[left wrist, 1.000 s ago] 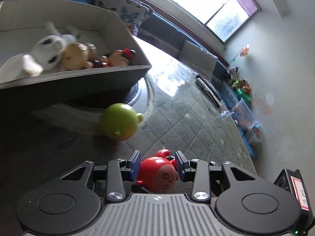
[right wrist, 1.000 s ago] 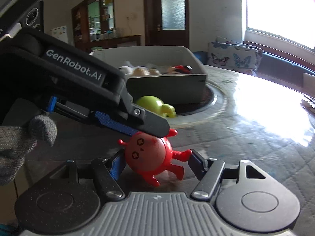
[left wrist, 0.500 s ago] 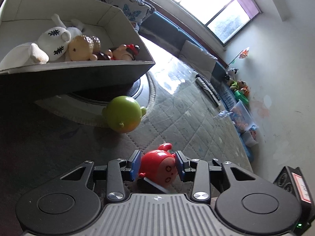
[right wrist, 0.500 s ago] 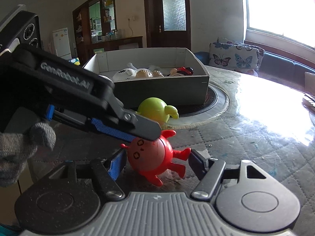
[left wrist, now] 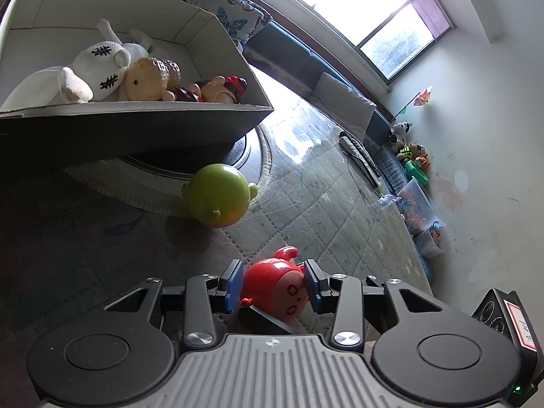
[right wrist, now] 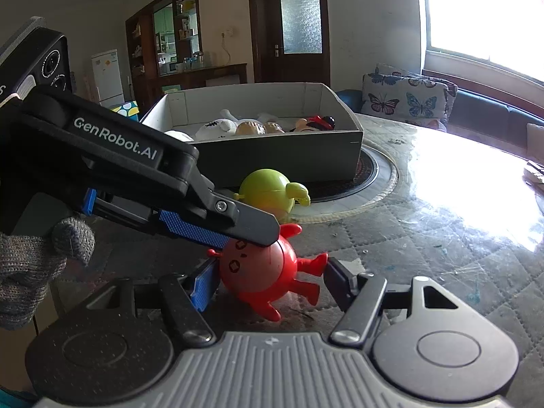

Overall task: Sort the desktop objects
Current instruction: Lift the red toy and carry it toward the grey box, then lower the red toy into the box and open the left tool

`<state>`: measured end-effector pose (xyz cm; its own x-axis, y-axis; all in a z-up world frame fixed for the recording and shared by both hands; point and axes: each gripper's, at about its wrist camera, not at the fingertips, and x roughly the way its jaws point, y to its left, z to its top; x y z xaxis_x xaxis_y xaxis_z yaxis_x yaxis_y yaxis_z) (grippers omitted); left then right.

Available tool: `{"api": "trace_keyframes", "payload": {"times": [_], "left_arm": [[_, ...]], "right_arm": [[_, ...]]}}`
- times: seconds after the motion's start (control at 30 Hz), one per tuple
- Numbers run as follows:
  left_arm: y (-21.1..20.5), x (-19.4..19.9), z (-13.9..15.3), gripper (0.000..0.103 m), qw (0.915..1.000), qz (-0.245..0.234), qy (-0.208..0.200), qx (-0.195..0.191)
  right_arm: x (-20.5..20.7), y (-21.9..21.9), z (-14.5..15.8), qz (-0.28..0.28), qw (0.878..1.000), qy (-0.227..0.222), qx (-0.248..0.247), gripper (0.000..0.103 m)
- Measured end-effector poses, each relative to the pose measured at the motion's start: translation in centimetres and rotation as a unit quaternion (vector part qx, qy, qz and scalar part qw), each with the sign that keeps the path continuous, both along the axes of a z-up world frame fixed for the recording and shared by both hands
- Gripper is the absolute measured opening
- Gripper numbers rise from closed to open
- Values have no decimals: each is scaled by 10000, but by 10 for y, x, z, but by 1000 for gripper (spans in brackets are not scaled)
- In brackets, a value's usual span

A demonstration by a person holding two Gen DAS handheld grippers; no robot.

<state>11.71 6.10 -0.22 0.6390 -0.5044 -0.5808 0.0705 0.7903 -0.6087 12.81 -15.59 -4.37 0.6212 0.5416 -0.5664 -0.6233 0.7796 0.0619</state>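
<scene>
1. Left wrist view: our left gripper has its blue pads on both sides of the red toy, pinching it. The red toy is near the green toy, on the side away from the box. The red toy is round and smooth. We think it could pop out if we squeeze off-center.

2. Right wrist view: our right gripper sits spread wide around the red toy, not pinching it. Its finger is almost on a toy leg. If we lift now, we think the leg could bump that finger and twist the toy loose. It could also hit the green toy.
</scene>
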Motion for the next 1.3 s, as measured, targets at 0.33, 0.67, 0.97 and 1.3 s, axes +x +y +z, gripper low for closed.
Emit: {"api": "trace_keyframes", "payload": {"times": [0.33,0.67,0.97,1.3], "left_arm": [[12,-14,3,42,9999,146,-14,37],[28,-22,1,42,9996,291,-28,45],[53,-26,22,42,9984,509,-214,-88],[89,-2,67,42,9934,854,-760,-77]], "right_arm": [[-4,15,2,238,9997,-5,-95,68],[-1,34,0,431,9989,27,-177,68],[6,55,21,660,9977,-121,-120,68],[39,92,64,840,9943,-649,40,68]]}}
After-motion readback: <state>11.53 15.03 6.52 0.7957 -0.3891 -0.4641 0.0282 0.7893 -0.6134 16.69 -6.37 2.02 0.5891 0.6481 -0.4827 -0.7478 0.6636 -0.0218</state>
